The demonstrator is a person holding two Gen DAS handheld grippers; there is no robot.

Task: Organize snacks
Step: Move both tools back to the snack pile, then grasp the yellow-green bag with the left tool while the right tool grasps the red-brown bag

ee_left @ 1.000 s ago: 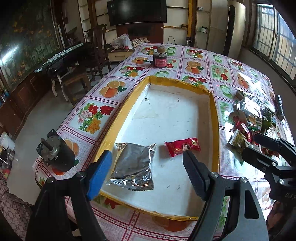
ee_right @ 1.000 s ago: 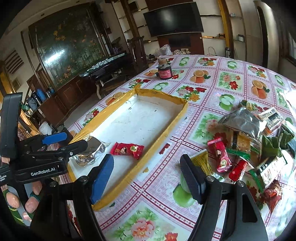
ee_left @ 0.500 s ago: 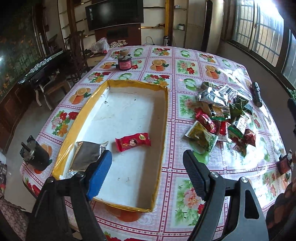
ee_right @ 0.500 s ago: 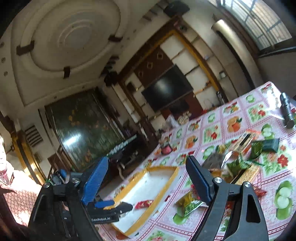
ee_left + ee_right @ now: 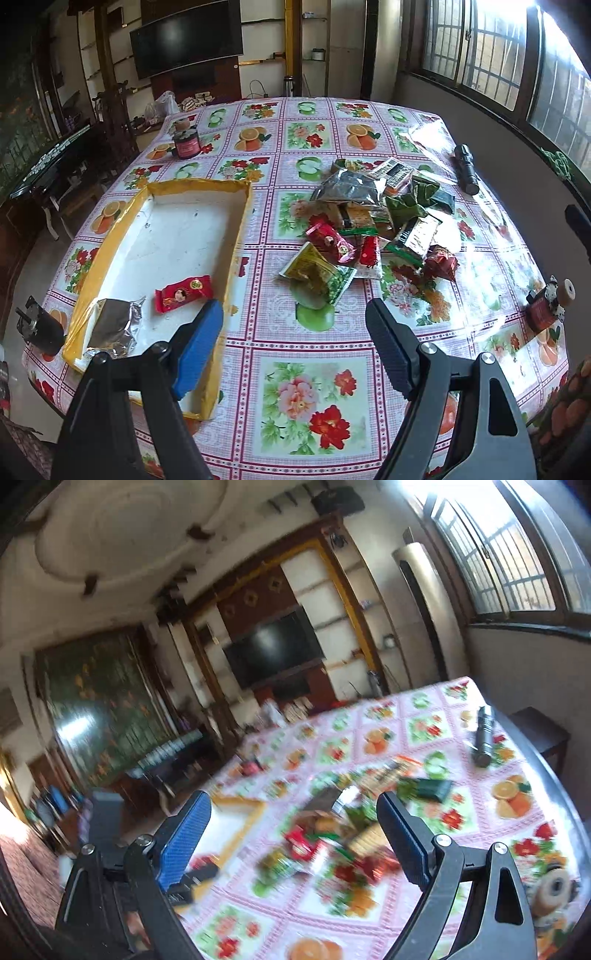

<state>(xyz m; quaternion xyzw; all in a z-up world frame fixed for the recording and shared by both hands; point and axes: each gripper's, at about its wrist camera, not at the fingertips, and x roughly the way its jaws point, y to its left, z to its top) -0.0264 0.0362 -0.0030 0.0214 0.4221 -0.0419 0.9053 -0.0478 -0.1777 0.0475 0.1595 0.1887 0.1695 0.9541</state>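
A yellow-rimmed white tray lies on the left of the flowered tablecloth. Inside it are a red snack packet and a silver foil packet. A pile of mixed snack packets sits right of the tray. My left gripper hangs open and empty above the cloth, between the tray's near corner and the pile. In the blurred right wrist view, my right gripper is held above the pile. Its jaws are opening, with nothing between them.
A black flashlight lies at the far right, and a dark jar stands beyond the tray. A small motor sits at the left table edge, and a red-and-tan spool object at the right edge. Chairs stand beyond the table on the left.
The left gripper has swung right, from over the tray toward the pile. The right gripper has lifted and tilted up toward the room, and its jaws have spread wider.
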